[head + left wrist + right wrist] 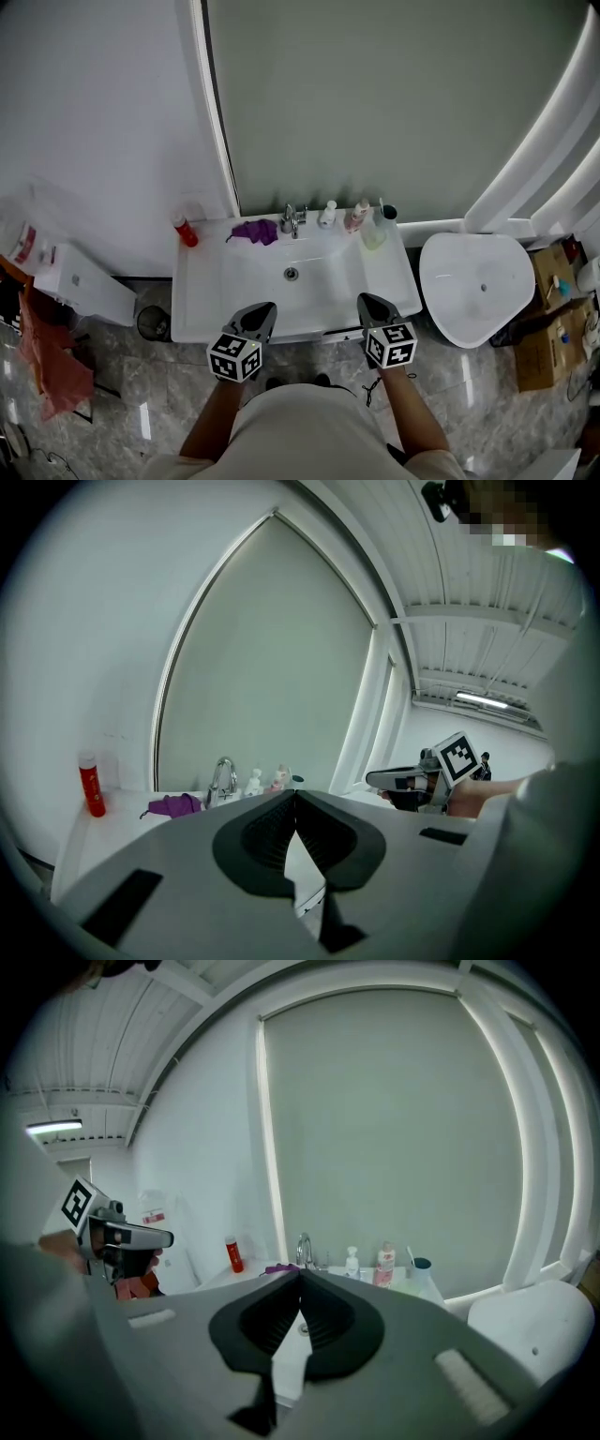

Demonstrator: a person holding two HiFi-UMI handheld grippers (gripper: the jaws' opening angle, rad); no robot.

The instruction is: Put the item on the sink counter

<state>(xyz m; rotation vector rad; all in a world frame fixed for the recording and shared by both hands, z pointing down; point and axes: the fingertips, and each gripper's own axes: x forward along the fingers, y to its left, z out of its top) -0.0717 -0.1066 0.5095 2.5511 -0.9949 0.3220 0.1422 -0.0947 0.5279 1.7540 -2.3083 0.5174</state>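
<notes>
White sink tabletop (202, 281), basin drain (292, 274) mid. Along far edge, left to right: red bottle (186, 230) at far left corner, purple cloth (255, 231), faucet (292, 220), white pump bottle (326, 215), pink bottle (356, 217), dark cup (389, 213) near far right corner. Pale green object (374, 236) just in front of pink bottle, type unclear.

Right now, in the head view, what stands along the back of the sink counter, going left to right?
red bottle → purple cloth → faucet → white pump bottle → pink bottle → dark cup
</notes>
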